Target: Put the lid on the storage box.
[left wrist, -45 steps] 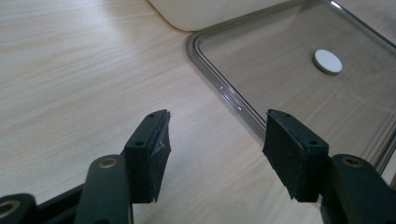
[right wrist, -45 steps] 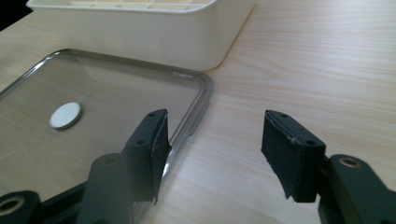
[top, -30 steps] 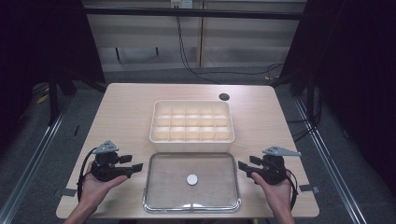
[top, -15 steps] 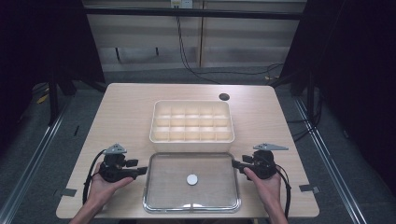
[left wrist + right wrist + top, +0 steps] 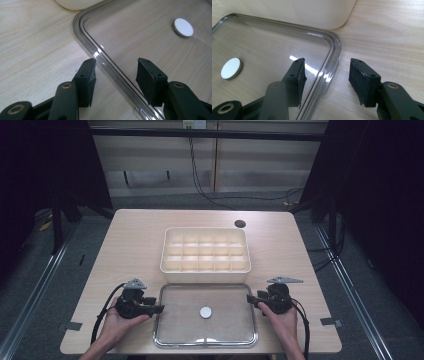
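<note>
Left gripper (image 5: 116, 72): jaws apart, straddling the left rim of the clear rectangular plastic lid (image 5: 140, 42), one pad outside on the wood, one over the pane. Not clamped yet. Right gripper (image 5: 327, 75): same on the lid's right rim near its far corner, jaws apart, rim between them, nothing gripped.

Lid lies flat at the near edge of the light wooden bench (image 5: 125, 250), centred, its far edge just beside the cream plastic compartment box (image 5: 205, 249). In the high view the left gripper (image 5: 159, 309) and right gripper (image 5: 250, 299) sit at opposite short sides of the lid (image 5: 225, 295).

Handling, my read:
- Thin, light, stiff enough but will flex if lifted from one side. A two-sided lift is right.
- Glossy and slick, with highlights all along the rim. Rubbery black pads should bite on the raised, rounded lip, not on the flat pane.
- Take hold mid-rim on both sides, level, else it tips.
- Hard plastic, so likely to crack or pop out under a hard squeeze.

Small round white disc (image 5: 205, 312) at the lid's centre, with a metal-looking edge; can't tell whether it's on top or beneath. Box has a grid of empty cells, matte with rounded corners. Small dark round mark (image 5: 240, 224) near the bench's far right edge.
</note>
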Available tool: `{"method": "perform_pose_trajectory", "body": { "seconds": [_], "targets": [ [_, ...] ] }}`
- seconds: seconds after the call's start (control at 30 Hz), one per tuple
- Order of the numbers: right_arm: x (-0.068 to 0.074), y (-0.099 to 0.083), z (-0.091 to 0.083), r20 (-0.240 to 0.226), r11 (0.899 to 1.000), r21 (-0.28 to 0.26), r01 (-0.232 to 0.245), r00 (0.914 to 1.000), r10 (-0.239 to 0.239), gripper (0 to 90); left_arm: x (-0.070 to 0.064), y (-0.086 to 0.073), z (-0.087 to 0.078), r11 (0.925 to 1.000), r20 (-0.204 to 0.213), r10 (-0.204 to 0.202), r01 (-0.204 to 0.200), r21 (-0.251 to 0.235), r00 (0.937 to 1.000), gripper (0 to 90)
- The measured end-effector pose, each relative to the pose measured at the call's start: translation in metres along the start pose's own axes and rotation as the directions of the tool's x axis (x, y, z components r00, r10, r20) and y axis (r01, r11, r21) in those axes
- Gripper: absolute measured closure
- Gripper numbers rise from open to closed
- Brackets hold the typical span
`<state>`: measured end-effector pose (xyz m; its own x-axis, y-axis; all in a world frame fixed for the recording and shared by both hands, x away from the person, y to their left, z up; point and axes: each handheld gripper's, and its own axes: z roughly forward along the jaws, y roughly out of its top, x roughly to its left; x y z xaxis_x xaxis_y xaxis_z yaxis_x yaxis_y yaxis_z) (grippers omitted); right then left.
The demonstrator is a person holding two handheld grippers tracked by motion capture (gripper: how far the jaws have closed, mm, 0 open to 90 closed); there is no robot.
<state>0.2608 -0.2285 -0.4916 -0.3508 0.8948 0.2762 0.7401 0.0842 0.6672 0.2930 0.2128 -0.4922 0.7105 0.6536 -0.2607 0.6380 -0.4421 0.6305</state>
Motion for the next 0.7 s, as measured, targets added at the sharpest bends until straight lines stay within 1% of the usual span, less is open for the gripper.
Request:
{"method": "perform_pose_trajectory", "body": {
  "seconds": [0.07, 0.1, 0.13, 0.2, 0.23, 0.27, 0.3, 0.33, 0.37, 0.4, 0.43, 0.47, 0.5, 0.53, 0.57, 0.6, 0.67, 0.7],
  "targets": [
    [0.0, -0.001, 0.0, 0.002, 1.0, 0.004, -0.001, 1.0, 0.001, 48.2, -0.001, 0.0, 0.0, 1.0, 0.006, 0.002, -0.002, 0.005, 1.0, 49.3],
    [0.0, -0.001, 0.002, 0.002, 1.0, 0.005, 0.002, 1.0, -0.002, 48.5, -0.002, 0.0, 0.001, 1.0, 0.004, 0.001, -0.001, -0.002, 1.0, 49.3],
    [0.0, -0.001, 0.002, 0.002, 1.0, 0.005, 0.002, 1.0, -0.002, 48.5, -0.002, 0.0, 0.0, 1.0, 0.007, 0.007, -0.007, 0.005, 1.0, 49.3],
    [0.001, -0.002, 0.003, 0.01, 1.0, 0.013, 0.008, 0.9999, -0.008, 49.7, -0.003, -0.001, 0.001, 1.0, 0.0, 0.006, -0.006, -0.003, 1.0, 49.4],
    [0.003, -0.003, 0.005, 0.02, 0.999, 0.032, 0.016, 0.9997, -0.017, 49.6, -0.003, -0.001, 0.001, 1.0, 0.002, 0.007, -0.007, -0.003, 1.0, 49.5],
    [0.004, -0.003, 0.006, 0.028, 0.999, 0.029, 0.021, 0.9994, -0.022, 49.8, -0.003, 0.0, 0.001, 0.9999, 0.019, 0.015, -0.015, 0.003, 0.9997, 49.7],
    [0.005, -0.004, 0.006, 0.034, 0.999, 0.03, 0.023, 0.9991, -0.024, 50.3, -0.004, 0.0, 0.001, 0.9998, 0.013, 0.02, -0.02, 0.001, 0.9997, 49.7],
    [0.005, -0.004, 0.006, 0.034, 0.999, 0.03, 0.023, 0.9991, -0.024, 50.3, -0.004, 0.0, 0.001, 0.9998, 0.013, 0.02, -0.02, 0.001, 0.9997, 49.7],
    [0.008, -0.004, 0.006, 0.037, 0.999, 0.03, 0.032, 0.9988, -0.033, 51.2, -0.005, -0.001, 0.001, 0.9996, 0.019, 0.028, -0.028, 0.006, 0.9994, 49.7],
    [0.009, -0.005, 0.007, 0.037, 0.999, 0.029, 0.043, 0.9983, -0.044, 52.0, -0.005, -0.001, 0.001, 0.9997, 0.013, 0.024, -0.024, 0.005, 0.9996, 49.8],
    [0.01, -0.005, 0.006, 0.044, 0.999, 0.035, 0.04, 0.9982, -0.042, 52.2, -0.005, -0.001, 0.001, 0.9997, 0.002, 0.023, -0.023, 0.005, 0.9997, 50.1],
    [0.01, -0.005, 0.006, 0.044, 0.999, 0.035, 0.04, 0.9982, -0.042, 52.2, -0.005, -0.001, 0.001, 0.9997, 0.002, 0.023, -0.023, 0.005, 0.9997, 50.0],
    [0.011, -0.006, 0.007, 0.045, 0.999, 0.026, 0.046, 0.9979, -0.047, 52.2, -0.005, -0.001, 0.0, 0.9998, -0.011, 0.021, -0.021, 0.006, 0.9997, 49.4],
    [0.011, -0.006, 0.007, 0.045, 0.999, 0.026, 0.046, 0.9979, -0.047, 52.2, -0.005, -0.001, 0.0, 0.9998, -0.011, 0.021, -0.021, 0.006, 0.9997, 48.6],
    [0.011, -0.006, 0.007, 0.044, 0.999, 0.025, 0.045, 0.998, -0.046, 52.2, -0.004, -0.003, -0.001, 1.0, -0.008, 0.009, -0.009, -0.003, 0.9999, 48.5],
    [0.011, -0.006, 0.007, 0.041, 0.999, 0.023, 0.044, 0.9982, -0.045, 52.4, -0.004, -0.003, -0.001, 1.0, -0.008, 0.009, -0.009, -0.003, 0.9999, 48.5],
    [0.011, -0.006, 0.008, 0.036, 0.999, 0.019, 0.039, 0.9986, -0.04, 52.7, -0.003, -0.004, -0.001, 0.9999, 0.008, -0.001, 0.002, -0.014, 1.0, 48.5],
    [0.01, -0.006, 0.008, 0.016, 1.0, 0.012, 0.015, 0.9998, -0.015, 53.3, -0.003, -0.004, -0.001, 0.9999, 0.022, -0.006, 0.006, -0.014, 0.9997, 49.2]
  ]
}}
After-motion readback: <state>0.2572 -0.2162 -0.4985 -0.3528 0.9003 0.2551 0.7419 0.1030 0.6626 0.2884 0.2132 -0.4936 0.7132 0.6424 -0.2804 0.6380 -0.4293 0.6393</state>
